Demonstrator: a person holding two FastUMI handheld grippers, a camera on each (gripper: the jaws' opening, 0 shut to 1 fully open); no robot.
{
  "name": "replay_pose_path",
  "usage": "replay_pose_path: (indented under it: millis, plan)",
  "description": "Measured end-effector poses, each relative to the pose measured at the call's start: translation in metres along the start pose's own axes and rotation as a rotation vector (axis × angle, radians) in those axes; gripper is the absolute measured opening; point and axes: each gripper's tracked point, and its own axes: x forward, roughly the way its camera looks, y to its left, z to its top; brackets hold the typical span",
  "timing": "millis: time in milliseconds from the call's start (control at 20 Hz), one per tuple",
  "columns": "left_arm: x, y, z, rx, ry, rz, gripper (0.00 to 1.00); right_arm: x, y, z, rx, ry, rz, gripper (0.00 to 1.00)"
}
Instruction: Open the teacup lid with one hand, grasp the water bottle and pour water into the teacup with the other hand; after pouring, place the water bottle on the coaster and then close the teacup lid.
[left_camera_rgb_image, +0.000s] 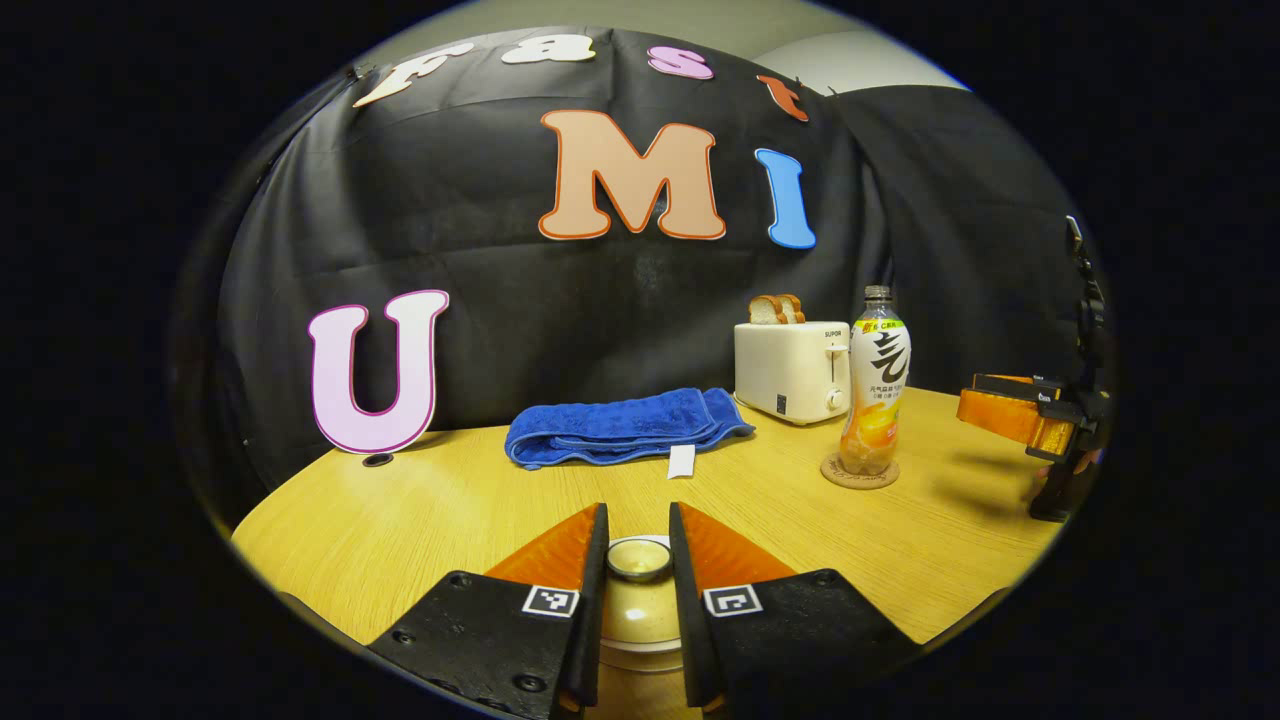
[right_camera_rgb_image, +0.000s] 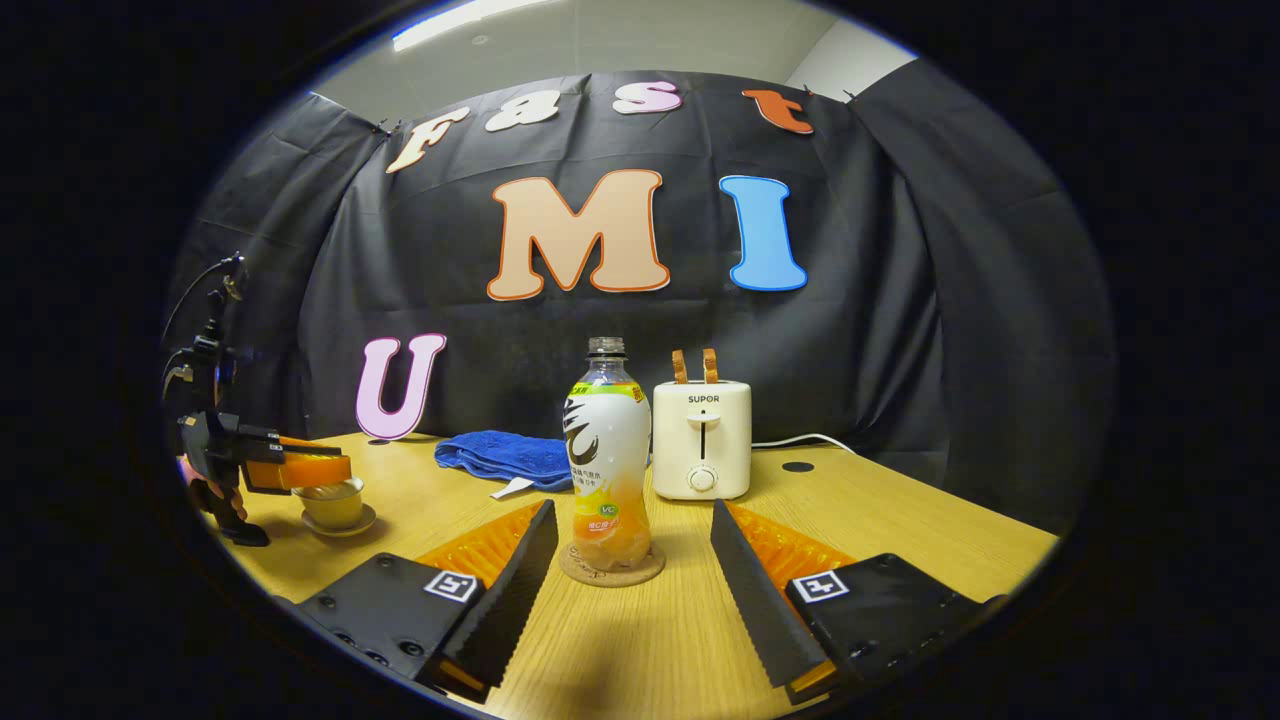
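A cream teacup lid (left_camera_rgb_image: 640, 612) lies low between my left gripper's fingers, and my left gripper (left_camera_rgb_image: 638, 507) is shut on its round knob (left_camera_rgb_image: 640, 558). In the right gripper view that same gripper (right_camera_rgb_image: 335, 470) sits right on top of the teacup (right_camera_rgb_image: 333, 505), which stands on a saucer (right_camera_rgb_image: 340, 527) at the far left. The water bottle (right_camera_rgb_image: 607, 450), uncapped with orange drink in its lower part, stands upright on a round cork coaster (right_camera_rgb_image: 612, 570). My right gripper (right_camera_rgb_image: 632, 505) is open, one finger on either side of the bottle's base without touching it. The bottle (left_camera_rgb_image: 874, 390) and right gripper (left_camera_rgb_image: 990, 405) also appear in the left gripper view.
A white toaster (right_camera_rgb_image: 702, 440) with two bread slices stands behind the bottle, its cable trailing right. A folded blue towel (left_camera_rgb_image: 625, 425) lies at the back of the wooden table (left_camera_rgb_image: 400, 520). The table's front edge curves close below both grippers.
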Motion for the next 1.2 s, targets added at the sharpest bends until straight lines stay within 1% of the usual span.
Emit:
replay_pose_path:
  millis: [50, 100, 150, 200, 250, 300, 350, 400, 450, 500, 550, 700, 900, 1050, 1200]
  plan:
    - [-0.001, -0.001, 0.0, 0.001, 0.003, 0.0, 0.29, 0.0, 0.0, -0.001, 0.0, 0.0, 0.0, 0.94]
    - [0.0, 0.001, -0.001, 0.002, 0.004, 0.003, 0.34, 0.0, 0.0, 0.0, 0.0, 0.0, 0.0, 0.94]
    - [-0.001, 0.001, 0.0, -0.003, -0.004, 0.006, 0.41, 0.0, 0.0, -0.001, 0.0, 0.0, 0.0, 0.97]
    - [-0.002, 0.001, 0.001, -0.008, -0.011, 0.005, 0.49, 0.0, 0.0, 0.0, 0.0, 0.0, 0.0, 0.94]
    - [-0.003, 0.003, 0.004, -0.015, -0.023, 0.01, 0.62, 0.0, 0.0, 0.0, 0.0, 0.0, 0.0, 0.97]
    - [-0.005, 0.005, 0.005, -0.023, -0.035, 0.018, 0.69, 0.0, 0.0, 0.0, 0.0, 0.0, 0.0, 0.97]
    - [-0.006, 0.007, 0.008, -0.033, -0.049, 0.025, 0.85, 0.0, 0.0, -0.001, 0.0, 0.0, 0.0, 0.94]
    - [-0.008, 0.009, 0.009, -0.041, -0.064, 0.028, 0.9, 0.0, 0.0, 0.0, 0.0, 0.0, 0.0, 0.97]
    - [-0.009, 0.01, 0.011, -0.052, -0.079, 0.032, 0.96, 0.0, 0.0, -0.001, 0.0, 0.0, 0.0, 0.94]
    - [-0.011, 0.011, 0.012, -0.06, -0.092, 0.037, 0.96, 0.0, 0.0, 0.0, 0.0, 0.0, 0.0, 0.94]
    - [-0.013, 0.012, 0.014, -0.067, -0.1, 0.041, 0.96, 0.0, 0.0, 0.0, 0.0, 0.0, 0.0, 0.97]
    - [-0.021, 0.015, 0.014, -0.07, -0.117, 0.059, 0.97, 0.0, 0.0, 0.0, 0.0, 0.0, -0.001, 0.97]
    - [-0.043, 0.029, 0.014, -0.064, -0.142, 0.106, 0.97, 0.001, -0.001, 0.0, 0.0, 0.0, -0.002, 0.97]
    - [-0.063, 0.049, 0.011, -0.063, -0.145, 0.177, 0.96, 0.001, -0.002, -0.001, 0.0, 0.0, -0.009, 0.97]
    - [-0.079, 0.073, 0.008, -0.065, -0.139, 0.284, 0.96, 0.001, -0.003, -0.001, -0.001, -0.001, -0.015, 0.97]
